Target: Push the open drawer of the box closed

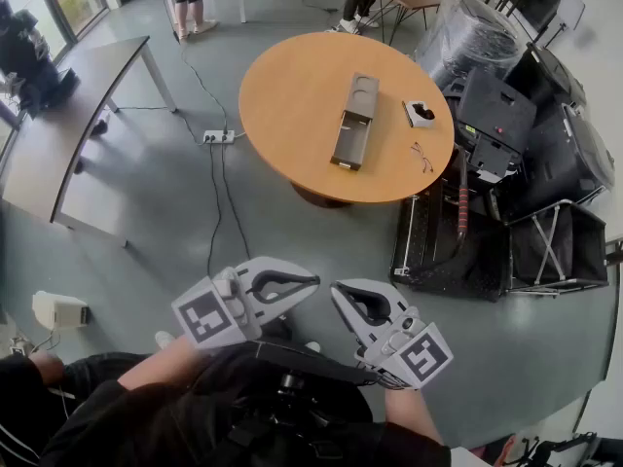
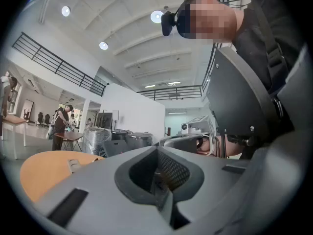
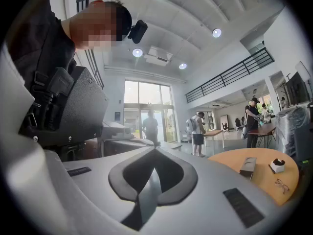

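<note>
box: one long grey box [image 1: 362,90], well ahead of both grippers and nowhere near touching range. It sits on the round table [image 1: 287,95].
drawer: just one, and it's open. The drawer [image 1: 348,144] sticks out of the box end that faces the grippers.
long axis: runs pretty much straight away from the grippers, tilted a bit. So I'd say the push goes along that line, onto the drawer front and away from the body.
left gripper: the left gripper [image 1: 307,280] is held low and close to the body. Its jaws are pressed together with nothing between them, and its tips point across toward the other one.
right gripper: same deal for the right gripper [image 1: 343,295], tips meeting and empty, right beside the left one's tips.
which is nearer: honestly close to a tie. The box lines up a hair more on the right gripper's side, so my guess is that one has the shorter reach. Either way the whole stretch of floor has to be crossed first.
gripper count: two, both free.
other stuff past the box: one small white holder [image 1: 421,113] with something dark in it and one pair of glasses [image 1: 421,154]. Both are on the right gripper's side of the box and clear of the drawer's path.
on the floor: one power strip [image 1: 217,136], off to the left gripper's side between the grippers and the table.
</note>
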Tool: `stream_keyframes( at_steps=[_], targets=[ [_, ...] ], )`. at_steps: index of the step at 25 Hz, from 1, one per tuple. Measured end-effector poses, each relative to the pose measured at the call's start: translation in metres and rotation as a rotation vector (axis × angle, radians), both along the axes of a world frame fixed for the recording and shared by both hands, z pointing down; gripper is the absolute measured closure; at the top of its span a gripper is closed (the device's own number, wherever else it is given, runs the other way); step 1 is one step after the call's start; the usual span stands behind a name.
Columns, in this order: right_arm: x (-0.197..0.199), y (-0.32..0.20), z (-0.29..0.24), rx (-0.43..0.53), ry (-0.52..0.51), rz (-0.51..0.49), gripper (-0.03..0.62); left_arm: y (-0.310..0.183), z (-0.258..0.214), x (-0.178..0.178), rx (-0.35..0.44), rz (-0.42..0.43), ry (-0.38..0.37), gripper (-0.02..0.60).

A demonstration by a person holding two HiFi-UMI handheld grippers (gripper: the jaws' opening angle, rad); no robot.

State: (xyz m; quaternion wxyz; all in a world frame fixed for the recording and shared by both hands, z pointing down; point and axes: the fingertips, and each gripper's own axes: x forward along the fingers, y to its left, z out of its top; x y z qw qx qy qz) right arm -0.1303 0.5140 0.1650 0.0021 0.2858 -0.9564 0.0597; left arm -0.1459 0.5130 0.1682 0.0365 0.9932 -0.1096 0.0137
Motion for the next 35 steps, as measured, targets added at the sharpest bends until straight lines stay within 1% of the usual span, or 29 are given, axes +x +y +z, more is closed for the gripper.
stream_keyframes(
  at_steps=[2,5,11,21,27,35],
  targets=[
    [-0.003,-0.012,0.003,0.023,-0.008,0.017,0.58,-0.01,0.002,-0.004,0.003,0.0,0.009,0.551],
    [-0.008,-0.023,0.007,0.022,-0.012,0.028,0.58,-0.02,0.004,-0.009,0.001,-0.001,0.009,0.551],
    [-0.044,-0.086,0.01,-0.006,-0.003,0.065,0.58,-0.082,0.007,-0.048,-0.025,0.018,0.011,0.551],
    [-0.055,-0.116,0.015,-0.019,0.008,0.113,0.58,-0.113,0.008,-0.065,-0.023,0.047,0.033,0.551],
    [-0.051,-0.125,0.022,-0.023,0.006,0.121,0.58,-0.12,0.015,-0.061,-0.022,0.048,0.029,0.551],
    [-0.027,-0.157,0.03,-0.019,-0.011,0.092,0.58,-0.151,0.02,-0.036,-0.018,0.013,0.009,0.551]
  ],
)
